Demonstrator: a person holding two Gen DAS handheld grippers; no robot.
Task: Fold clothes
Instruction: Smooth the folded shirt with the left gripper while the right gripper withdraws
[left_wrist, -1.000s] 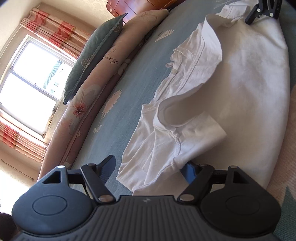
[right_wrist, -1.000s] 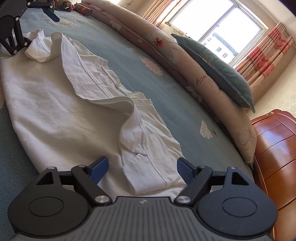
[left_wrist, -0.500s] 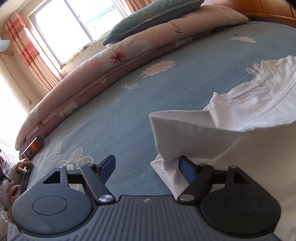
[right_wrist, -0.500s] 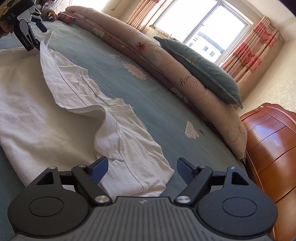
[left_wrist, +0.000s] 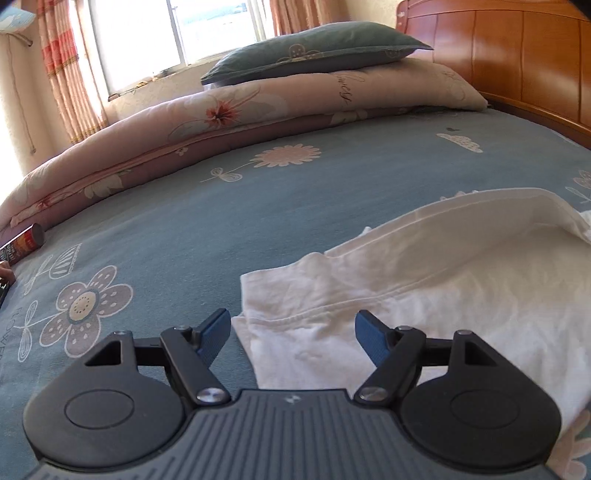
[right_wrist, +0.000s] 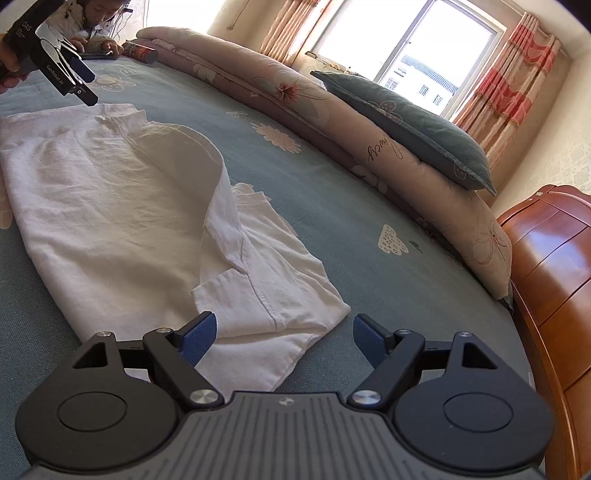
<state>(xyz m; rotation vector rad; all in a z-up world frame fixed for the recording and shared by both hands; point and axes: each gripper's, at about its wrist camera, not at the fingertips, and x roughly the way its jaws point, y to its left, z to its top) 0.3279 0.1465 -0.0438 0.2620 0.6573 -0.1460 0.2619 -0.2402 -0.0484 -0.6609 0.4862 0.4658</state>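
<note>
On the blue flowered bedsheet (right_wrist: 332, 206) lay the white T-shirt (right_wrist: 110, 206), partly folded, one side turned over onto its middle, well short of the rolled pink quilt (right_wrist: 369, 140) with the grey-green pillow (right_wrist: 406, 122) on top. We had our left gripper (left_wrist: 293, 334) spread wide over the shirt's near corner, pinching nothing. Our right gripper (right_wrist: 284, 338) gaped just as wide over the sleeve end, empty too. A can (left_wrist: 26, 242) rested against the quilt.

White shirt (right_wrist: 110, 221) — partly folded, rumpled — lies on the bed.
</note>
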